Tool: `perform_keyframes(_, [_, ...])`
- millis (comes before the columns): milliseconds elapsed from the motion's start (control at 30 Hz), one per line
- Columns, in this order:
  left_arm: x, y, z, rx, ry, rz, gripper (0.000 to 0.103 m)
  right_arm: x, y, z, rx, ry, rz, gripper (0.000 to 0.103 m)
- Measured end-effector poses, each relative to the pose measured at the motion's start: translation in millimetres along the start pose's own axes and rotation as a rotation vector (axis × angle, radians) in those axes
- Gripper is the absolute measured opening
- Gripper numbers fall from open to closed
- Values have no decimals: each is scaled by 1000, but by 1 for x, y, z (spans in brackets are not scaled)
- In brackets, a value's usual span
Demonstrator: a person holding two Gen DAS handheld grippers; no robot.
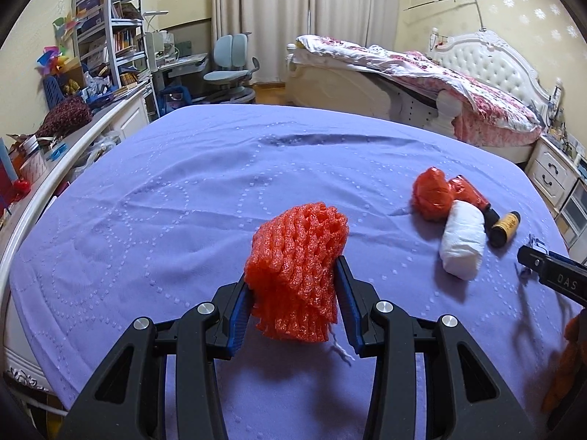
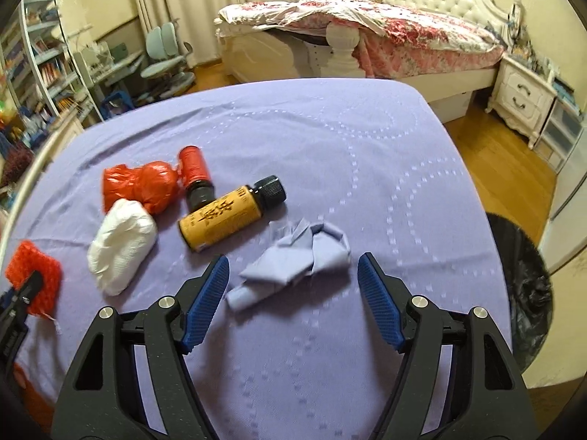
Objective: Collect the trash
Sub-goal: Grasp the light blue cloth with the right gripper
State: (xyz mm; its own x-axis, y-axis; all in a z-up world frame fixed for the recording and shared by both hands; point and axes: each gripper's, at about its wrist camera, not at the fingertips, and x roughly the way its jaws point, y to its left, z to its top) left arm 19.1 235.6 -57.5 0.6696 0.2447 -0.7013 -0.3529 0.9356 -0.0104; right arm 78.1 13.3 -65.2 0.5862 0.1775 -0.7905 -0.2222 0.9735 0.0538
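Note:
My left gripper (image 1: pixel 293 275) is shut on an orange foam fruit net (image 1: pixel 297 264) and holds it above the purple bed sheet (image 1: pixel 183 201); the net also shows in the right wrist view (image 2: pixel 31 275). My right gripper (image 2: pixel 293 267) is open, its jaws on either side of a crumpled blue paper (image 2: pixel 293 267) lying on the sheet. To the left of it lie a yellow-labelled bottle (image 2: pixel 227 216), a red-labelled bottle (image 2: pixel 194 172), a crumpled red plastic bag (image 2: pixel 143 183) and a white tissue wad (image 2: pixel 121 249). The same pile shows in the left wrist view, around the wad (image 1: pixel 462 242).
A bin lined with a black bag (image 2: pixel 521 286) stands on the wooden floor at the bed's right edge. A second bed (image 2: pixel 367 25), a nightstand (image 2: pixel 521 99), a desk chair (image 1: pixel 231 69) and cluttered shelves (image 1: pixel 110 25) stand beyond.

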Motion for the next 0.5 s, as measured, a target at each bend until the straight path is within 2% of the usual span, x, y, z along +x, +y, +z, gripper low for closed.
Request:
perform_keyframes(233, [3,1,2,3,-2,-4,43,-11,-17,-14,-57,17,-49,71])
perform_keyframes(500, [5,2,2,-9,3,-13,43,-14,-29,-13,-61,15,-27,70])
